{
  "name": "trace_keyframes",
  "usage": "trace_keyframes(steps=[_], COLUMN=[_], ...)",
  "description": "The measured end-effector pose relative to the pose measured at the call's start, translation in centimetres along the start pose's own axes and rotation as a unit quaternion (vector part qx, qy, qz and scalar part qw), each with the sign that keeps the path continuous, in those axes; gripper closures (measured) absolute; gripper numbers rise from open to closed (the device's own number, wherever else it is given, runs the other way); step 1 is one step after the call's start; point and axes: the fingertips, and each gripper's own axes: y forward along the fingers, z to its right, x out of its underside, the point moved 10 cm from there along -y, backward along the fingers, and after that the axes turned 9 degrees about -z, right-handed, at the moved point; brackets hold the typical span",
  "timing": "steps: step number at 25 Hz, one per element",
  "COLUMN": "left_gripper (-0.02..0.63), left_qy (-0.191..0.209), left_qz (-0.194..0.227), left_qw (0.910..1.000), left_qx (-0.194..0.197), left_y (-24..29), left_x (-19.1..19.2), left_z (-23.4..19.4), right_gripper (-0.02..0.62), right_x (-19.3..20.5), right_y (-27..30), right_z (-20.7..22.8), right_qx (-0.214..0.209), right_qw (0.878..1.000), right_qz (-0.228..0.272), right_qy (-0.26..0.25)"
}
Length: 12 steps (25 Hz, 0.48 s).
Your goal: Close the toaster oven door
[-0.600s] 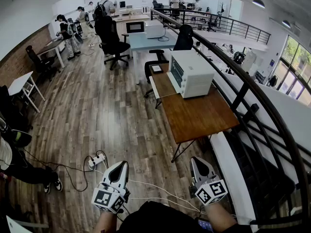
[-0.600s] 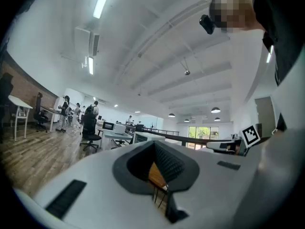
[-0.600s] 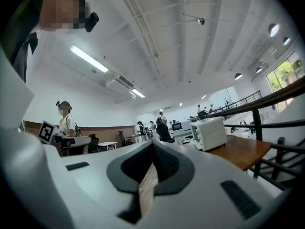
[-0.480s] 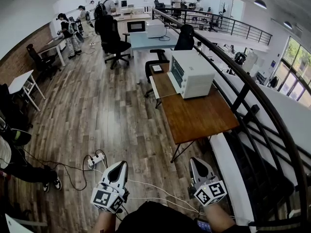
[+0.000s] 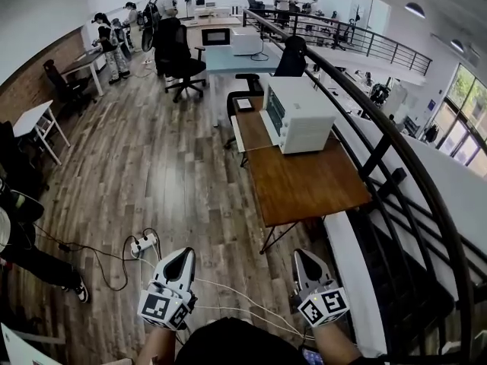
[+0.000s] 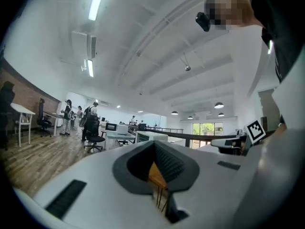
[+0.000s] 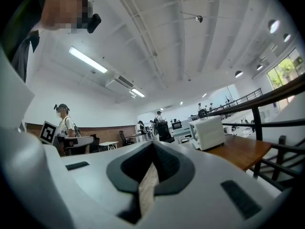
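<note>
A white toaster oven (image 5: pixel 300 114) stands at the far end of a wooden table (image 5: pixel 304 185), its dark glass front turned to the left. From this distance I cannot tell how its door stands. Both grippers hang low near my body, well short of the table. My left gripper (image 5: pixel 186 255) is shut and empty, and my right gripper (image 5: pixel 300 254) is shut and empty too. The right gripper view shows the toaster oven (image 7: pixel 207 132) on the table (image 7: pixel 238 152) beyond the closed right gripper (image 7: pixel 152 143). The left gripper (image 6: pixel 154 142) also shows closed in its own view.
A dark metal railing (image 5: pixel 380 131) runs along the table's right side. A power strip (image 5: pixel 141 243) and cables lie on the wood floor ahead of the left gripper. Office chairs (image 5: pixel 179 55), desks and several people stand farther back.
The head view has shifted slightly, so the table and oven sit a little higher and the grippers a little lower in the picture. Both grippers stay shut.
</note>
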Motion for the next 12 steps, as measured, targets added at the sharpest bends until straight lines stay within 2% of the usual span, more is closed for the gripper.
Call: trace_keyframes(steps=[6,12], left_gripper=[0.597,0.597], left_qy=[0.016,0.023], left_qz=[-0.035,-0.063], left_qw=[0.9992,0.9977], left_qx=[-0.004,0.003], left_y=[1.3,3.8], left_x=[0.5,0.6], left_z=[1.0,-0.2], right_gripper=[0.597,0.598], right_x=[0.9,1.5], right_y=[0.0,2.8], right_z=[0.8,2.1], right_qx=[-0.011,-0.003], right_qw=[1.000,0.999], right_qz=[-0.011,-0.025], right_qy=[-0.003,0.022])
